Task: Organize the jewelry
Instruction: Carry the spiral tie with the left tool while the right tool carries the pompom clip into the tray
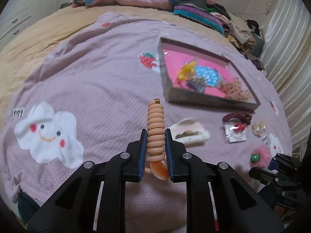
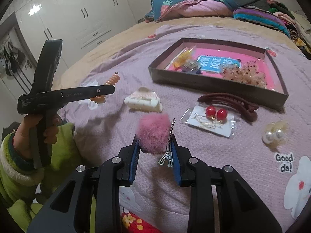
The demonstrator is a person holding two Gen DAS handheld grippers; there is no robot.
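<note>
Left tool (image 1: 155,136) around glossy peach spiral coil (image 1: 155,128) with gold tip.

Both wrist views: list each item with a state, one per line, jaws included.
Left gripper: jaws shut on the spiral hair tie, held off the bed.
Right gripper: jaws shut on the pink pompom clip.
Tray: open-topped, holding several hair pieces.
White claw clip: lying on the blanket, outside the tray.
Brown banana clip: on the blanket beside the tray.
Red ball earrings: bagged on a card.
Pearl earrings: on the blanket.
</note>
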